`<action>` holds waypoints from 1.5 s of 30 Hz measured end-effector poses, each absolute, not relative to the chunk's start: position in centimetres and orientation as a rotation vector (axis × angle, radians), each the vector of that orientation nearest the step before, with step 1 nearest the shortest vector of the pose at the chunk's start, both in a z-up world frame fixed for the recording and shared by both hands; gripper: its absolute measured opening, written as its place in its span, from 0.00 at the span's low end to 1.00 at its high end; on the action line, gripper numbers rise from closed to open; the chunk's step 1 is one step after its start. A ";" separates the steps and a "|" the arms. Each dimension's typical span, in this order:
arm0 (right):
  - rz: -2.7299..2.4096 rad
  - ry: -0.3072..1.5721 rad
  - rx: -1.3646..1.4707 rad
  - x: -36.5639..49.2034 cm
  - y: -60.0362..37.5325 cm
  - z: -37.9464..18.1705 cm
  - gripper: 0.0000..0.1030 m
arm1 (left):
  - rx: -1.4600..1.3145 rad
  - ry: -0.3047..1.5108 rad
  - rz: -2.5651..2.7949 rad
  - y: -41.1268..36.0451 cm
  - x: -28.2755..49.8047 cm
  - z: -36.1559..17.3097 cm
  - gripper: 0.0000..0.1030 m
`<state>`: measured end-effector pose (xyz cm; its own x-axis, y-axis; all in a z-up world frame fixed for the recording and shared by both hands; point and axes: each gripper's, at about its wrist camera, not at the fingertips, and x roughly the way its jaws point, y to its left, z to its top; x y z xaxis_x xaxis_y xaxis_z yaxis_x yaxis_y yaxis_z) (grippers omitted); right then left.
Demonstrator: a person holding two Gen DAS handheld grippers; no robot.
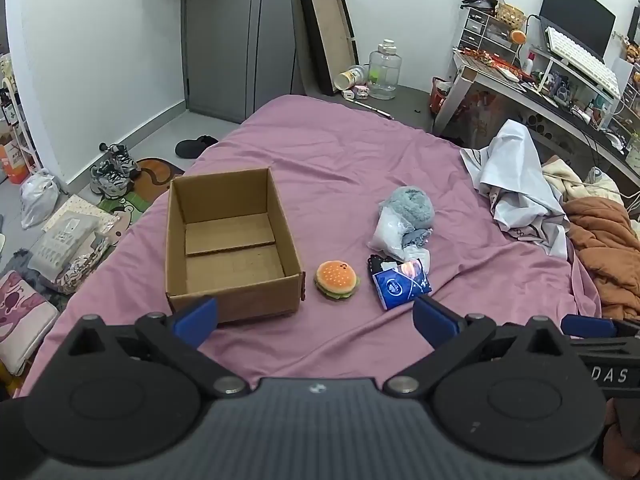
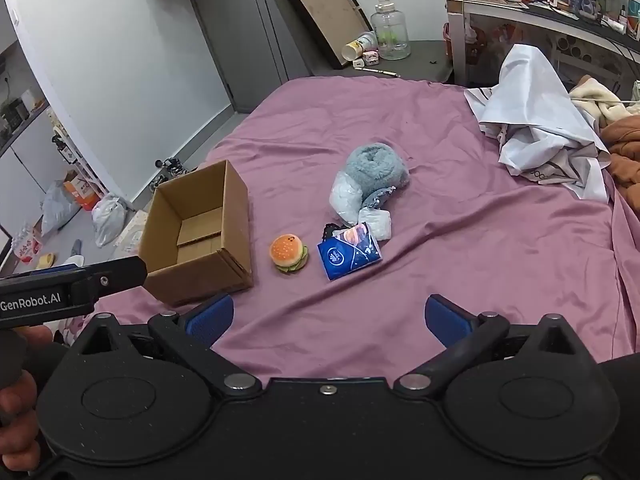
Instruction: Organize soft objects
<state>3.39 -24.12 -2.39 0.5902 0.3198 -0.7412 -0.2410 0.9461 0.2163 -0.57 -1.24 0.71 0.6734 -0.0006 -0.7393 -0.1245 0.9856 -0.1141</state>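
Observation:
An open, empty cardboard box [image 1: 230, 240] [image 2: 200, 236] stands on the pink bedsheet [image 1: 340, 152]. To its right lie a plush hamburger [image 1: 337, 280] [image 2: 289, 253], a blue tissue pack [image 1: 402, 284] [image 2: 349, 255], a fluffy grey-blue roll [image 1: 410, 204] [image 2: 376, 166] and a crumpled clear plastic bag [image 1: 386, 232] [image 2: 345, 198]. My left gripper [image 1: 316, 318] hovers open over the near sheet, short of the box and the burger. My right gripper [image 2: 329, 320] is open too, nothing between its blue pads, below the tissue pack.
A white sheet [image 1: 516, 184] [image 2: 540, 120] and an orange blanket [image 1: 604, 248] are heaped at the bed's right. A cluttered desk [image 1: 540, 92] stands beyond. Shoes [image 1: 112, 168], bags and packets crowd the floor on the left. A hand [image 2: 16, 412] holds the left gripper's handle.

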 end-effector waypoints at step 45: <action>0.333 0.866 0.070 3.2 -23.5 -2.2 1.00 | -0.178 0.828 0.070 -1.2 -0.6 0.5 1.00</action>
<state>3.23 -23.51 -2.23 0.5998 0.3153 -0.7354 -0.2591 0.9461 0.1943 -0.57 -1.20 0.45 0.6751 -0.0075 -0.7377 -0.1316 0.9827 -0.1304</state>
